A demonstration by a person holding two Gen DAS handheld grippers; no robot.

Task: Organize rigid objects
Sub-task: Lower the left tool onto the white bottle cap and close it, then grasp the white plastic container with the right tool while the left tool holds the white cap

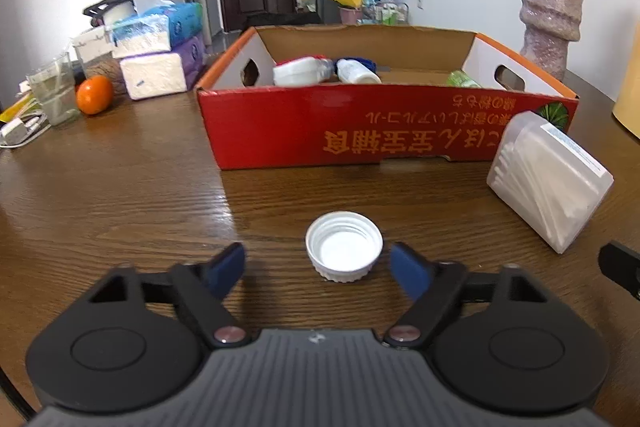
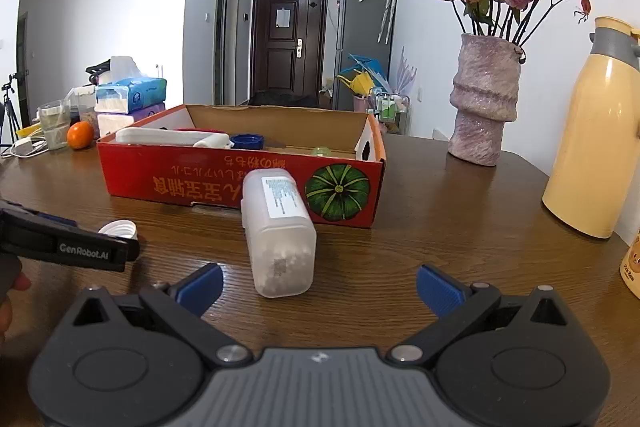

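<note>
fingers (image 1: pixel 408 269) flanking white cap (image 1: pixel 344 251), untouched

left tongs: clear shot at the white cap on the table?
Probably yes. The white cap lies open side up on bare table, just ahead of the left tongs, between the blue pads. Nothing blocks it; pads aren't touching yet.

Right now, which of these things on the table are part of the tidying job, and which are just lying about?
Part of the job:
- white cap, between the left gripper fingers, untouched
- cotton swab box, lying before the right gripper
- red cardboard box, already holding bottles

Just lying about:
- orange
- tissue packs
- flower vase
- yellow flask
</note>
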